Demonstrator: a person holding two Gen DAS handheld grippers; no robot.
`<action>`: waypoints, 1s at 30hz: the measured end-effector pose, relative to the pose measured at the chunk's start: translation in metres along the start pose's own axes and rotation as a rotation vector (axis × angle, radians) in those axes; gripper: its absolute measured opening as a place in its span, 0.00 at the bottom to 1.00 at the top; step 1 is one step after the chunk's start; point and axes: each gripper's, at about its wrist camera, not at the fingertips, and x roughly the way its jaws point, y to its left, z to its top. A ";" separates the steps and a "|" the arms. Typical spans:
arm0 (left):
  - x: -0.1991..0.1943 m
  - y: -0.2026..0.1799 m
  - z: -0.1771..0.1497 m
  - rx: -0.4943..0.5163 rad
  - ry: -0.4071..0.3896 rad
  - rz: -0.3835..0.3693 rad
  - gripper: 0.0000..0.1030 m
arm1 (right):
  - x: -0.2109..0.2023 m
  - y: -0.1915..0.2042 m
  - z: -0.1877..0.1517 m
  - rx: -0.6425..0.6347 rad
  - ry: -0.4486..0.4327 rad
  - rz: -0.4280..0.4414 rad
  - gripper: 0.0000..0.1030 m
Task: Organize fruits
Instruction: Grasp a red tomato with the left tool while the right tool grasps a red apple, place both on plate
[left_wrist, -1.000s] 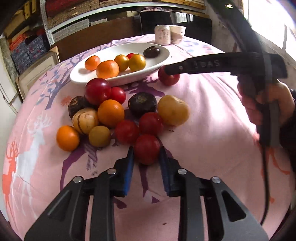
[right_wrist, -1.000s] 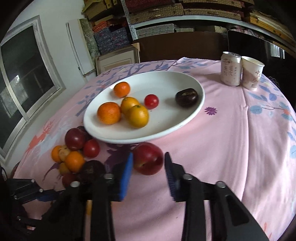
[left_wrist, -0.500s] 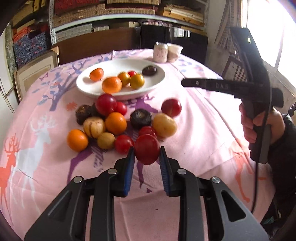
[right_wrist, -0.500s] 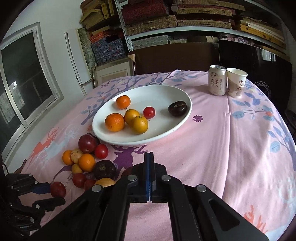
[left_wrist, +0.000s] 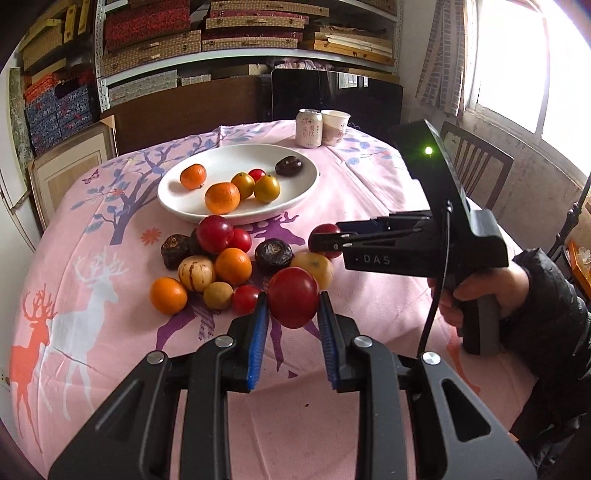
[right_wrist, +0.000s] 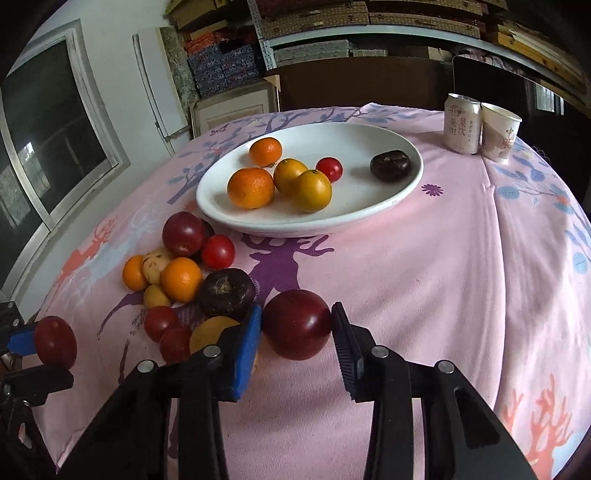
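Drink can touching paper cup

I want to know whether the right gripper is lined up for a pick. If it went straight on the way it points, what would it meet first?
The dark red plum is first: it sits on the pink tablecloth between the right gripper fingers, whose jaws have just been opening.

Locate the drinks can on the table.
The can stands at the table's far right in the right wrist view, touching a paper cup on its right, just beyond the white plate.
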 end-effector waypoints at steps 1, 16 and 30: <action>-0.002 0.000 0.000 0.001 -0.004 -0.001 0.25 | -0.001 -0.001 -0.002 0.020 -0.005 0.005 0.38; 0.027 0.026 0.066 -0.028 -0.048 0.110 0.25 | -0.019 -0.019 0.073 0.091 -0.112 0.044 0.37; 0.120 0.090 0.123 -0.065 0.019 0.184 0.27 | 0.054 -0.052 0.115 0.101 -0.053 0.086 0.42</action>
